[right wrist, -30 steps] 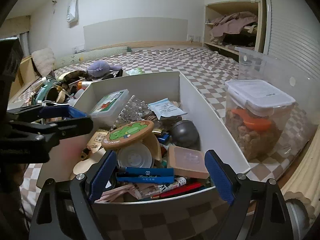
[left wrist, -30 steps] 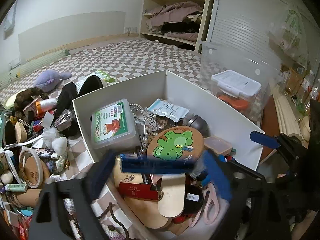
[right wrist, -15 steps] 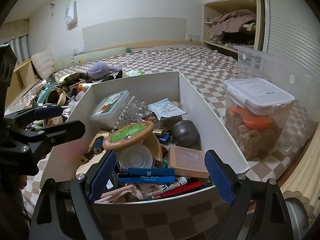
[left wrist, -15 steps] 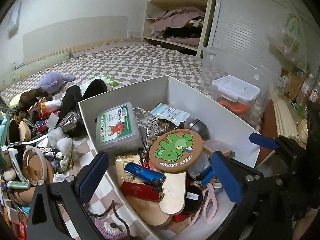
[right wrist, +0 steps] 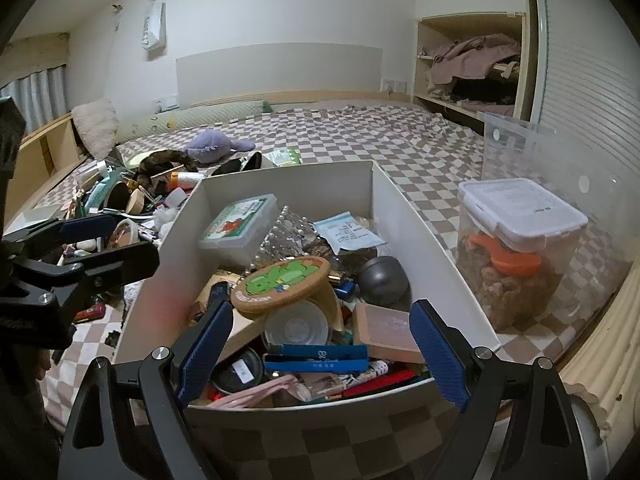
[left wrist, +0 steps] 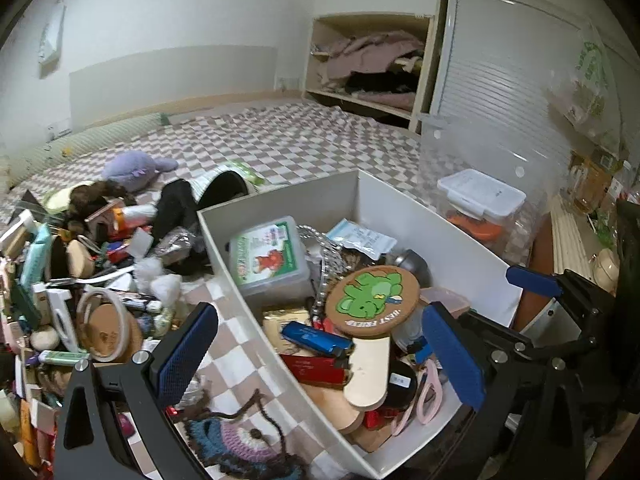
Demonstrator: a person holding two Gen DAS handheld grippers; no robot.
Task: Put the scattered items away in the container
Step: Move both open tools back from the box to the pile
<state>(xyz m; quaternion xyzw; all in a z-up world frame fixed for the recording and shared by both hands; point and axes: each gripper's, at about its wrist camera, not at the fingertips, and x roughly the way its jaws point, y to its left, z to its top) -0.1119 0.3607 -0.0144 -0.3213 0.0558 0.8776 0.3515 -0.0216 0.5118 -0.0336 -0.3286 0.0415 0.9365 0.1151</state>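
**Box heaped, clutter still lying beside it**

The white box point(left wrist: 472, 240) sits on the checked bedspread point(left wrist: 280, 148), heaped with small goods: a green-labelled plastic case point(left wrist: 270, 256), a round frog coaster point(left wrist: 372, 300) perched on top, and a blue lighter point(left wrist: 316, 338). Just left of its wall lies a pile of scattered items point(left wrist: 92, 280), and a crocheted piece point(left wrist: 240, 444) lies near the left gripper point(left wrist: 320, 356). The left gripper is spread wide and carries nothing; the right gripper point(right wrist: 320, 352) likewise gapes empty over the box's near end. The risk, as I judge it: the heap is loose, so a further drop could tip the coaster or spill pieces over the rim.
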